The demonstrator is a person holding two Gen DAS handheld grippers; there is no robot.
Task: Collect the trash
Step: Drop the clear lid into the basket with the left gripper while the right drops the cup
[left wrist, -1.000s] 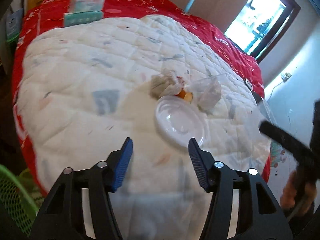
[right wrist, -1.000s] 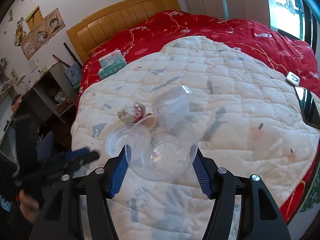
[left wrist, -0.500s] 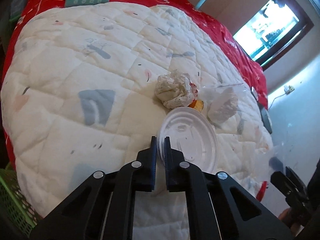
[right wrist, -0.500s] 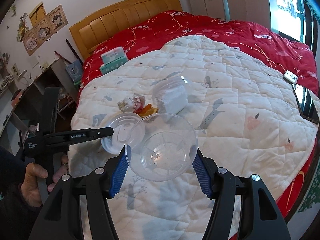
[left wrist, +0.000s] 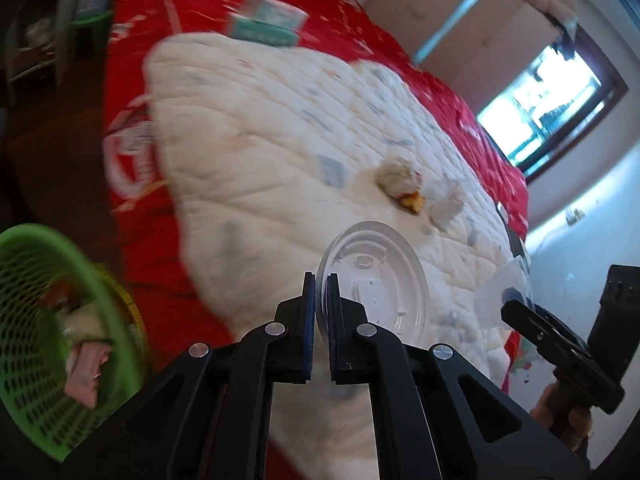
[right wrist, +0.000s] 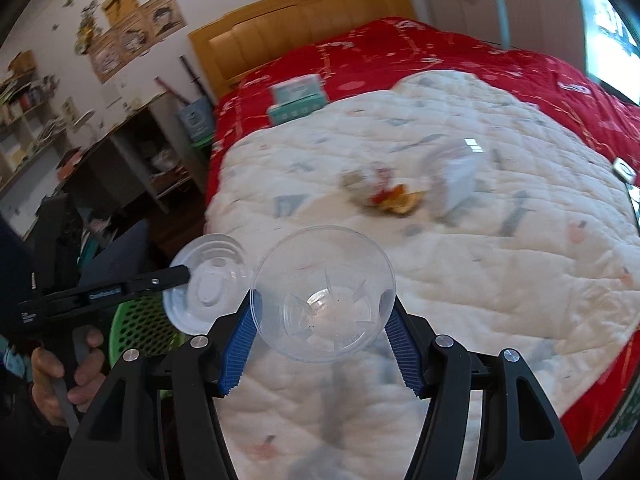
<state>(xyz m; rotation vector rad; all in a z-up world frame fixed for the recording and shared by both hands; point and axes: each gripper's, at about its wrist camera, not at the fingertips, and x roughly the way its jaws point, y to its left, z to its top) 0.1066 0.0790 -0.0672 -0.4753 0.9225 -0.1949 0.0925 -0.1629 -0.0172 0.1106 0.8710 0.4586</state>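
Observation:
My left gripper (left wrist: 320,280) is shut on the rim of a round white plastic lid (left wrist: 376,276), lifted off the quilt; in the right wrist view that lid (right wrist: 208,280) hangs beside the bed over the green basket (right wrist: 140,320). My right gripper (right wrist: 324,312) is shut on a clear plastic cup (right wrist: 324,296), its mouth facing me. On the white quilt (right wrist: 480,264) lie a crumpled paper wad (left wrist: 396,178), an orange peel scrap (right wrist: 400,200) and a clear tub on its side (right wrist: 452,176). The green mesh basket (left wrist: 36,256) at lower left holds wrappers.
A red bedspread (right wrist: 440,52) covers the bed, with a teal tissue box (right wrist: 298,98) near the wooden headboard (right wrist: 304,24). A desk and shelves (right wrist: 100,152) stand left of the bed. A phone (right wrist: 624,168) lies at the quilt's right edge. A bright window (left wrist: 540,112) is at right.
My left gripper closed on the lid's rim, lifted it off the quilt and swung it left toward the green basket. My right gripper moved left with the cup still in it.

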